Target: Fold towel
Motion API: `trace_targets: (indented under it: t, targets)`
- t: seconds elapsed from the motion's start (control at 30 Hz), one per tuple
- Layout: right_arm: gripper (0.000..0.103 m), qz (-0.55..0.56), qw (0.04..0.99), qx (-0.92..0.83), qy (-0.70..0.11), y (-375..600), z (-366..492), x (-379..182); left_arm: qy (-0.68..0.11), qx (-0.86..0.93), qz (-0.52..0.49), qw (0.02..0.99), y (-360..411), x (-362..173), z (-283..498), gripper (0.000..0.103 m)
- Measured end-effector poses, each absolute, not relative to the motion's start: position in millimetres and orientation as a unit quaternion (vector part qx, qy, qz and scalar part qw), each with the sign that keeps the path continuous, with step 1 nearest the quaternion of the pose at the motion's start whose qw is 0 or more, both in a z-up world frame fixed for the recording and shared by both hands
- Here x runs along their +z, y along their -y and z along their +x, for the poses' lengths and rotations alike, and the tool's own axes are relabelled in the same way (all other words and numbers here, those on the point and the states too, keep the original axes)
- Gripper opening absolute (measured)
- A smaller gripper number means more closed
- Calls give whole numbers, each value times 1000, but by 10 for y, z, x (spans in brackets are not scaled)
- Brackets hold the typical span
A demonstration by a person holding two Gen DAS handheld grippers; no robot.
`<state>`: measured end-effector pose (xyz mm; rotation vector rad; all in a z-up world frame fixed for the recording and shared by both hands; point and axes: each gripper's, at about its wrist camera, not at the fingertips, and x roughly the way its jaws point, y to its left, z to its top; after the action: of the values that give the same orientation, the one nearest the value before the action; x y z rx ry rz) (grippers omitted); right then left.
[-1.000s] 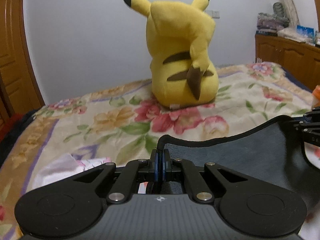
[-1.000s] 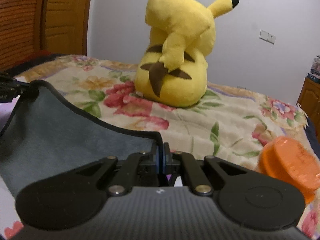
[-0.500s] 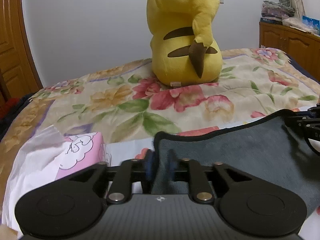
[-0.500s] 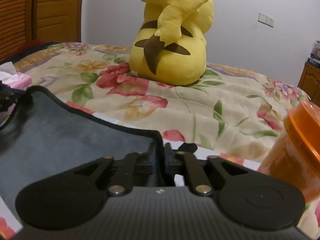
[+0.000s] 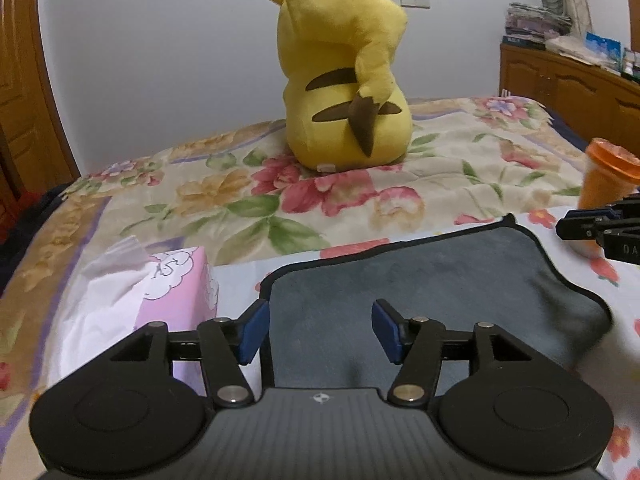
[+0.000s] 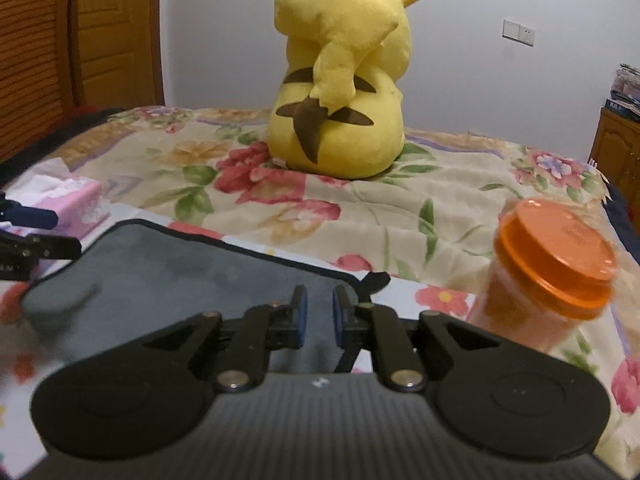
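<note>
A dark grey towel (image 5: 420,280) with black trim lies on the flowered bedspread, its far edge laid down. It also shows in the right wrist view (image 6: 172,272). My left gripper (image 5: 320,332) is open wide and empty over the towel's near left part. My right gripper (image 6: 318,318) is open a little, empty, over the towel's right corner by its black loop (image 6: 374,280). The right gripper's tips show at the right edge of the left wrist view (image 5: 596,228).
A pink tissue box (image 5: 168,280) sits left of the towel. An orange-lidded jar (image 6: 552,276) stands right of it. A yellow Pikachu plush (image 5: 344,76) sits farther back on the bed. A wooden cabinet (image 5: 568,88) stands at the right wall.
Both grippers have let go of the towel's edge and opened. The towel has dropped flat onto the bed. Both grippers have drawn back slightly.
</note>
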<state>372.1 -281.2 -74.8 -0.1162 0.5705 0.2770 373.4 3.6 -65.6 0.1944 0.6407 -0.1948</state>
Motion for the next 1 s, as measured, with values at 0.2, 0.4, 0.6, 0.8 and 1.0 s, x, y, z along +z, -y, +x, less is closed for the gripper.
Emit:
trace_targets:
  t: [0.2,0.4,0.6,0.8,1.0]
  targets:
    - [14,-48,949,140,-278,2838,3414,-558,-309,-102,96,941,-30,-412,3419,68]
    - [25,-42,950,140,-275,2860,3123,-380,-301,-108,94,943,-21,-181,3113,72]
    - [51,-32,954,139,-265,2891,2866,-211,-297,-111,96,943,-25,-26,2827,78]
    - [66,-35,958,129,-253,2906,2606,-84,-294,-105,78,947,-81,66,2582,90]
    - [80,-34,959,129,-251,2936,2372,-61,-293,-114,76,946,-67,118,2370,95]
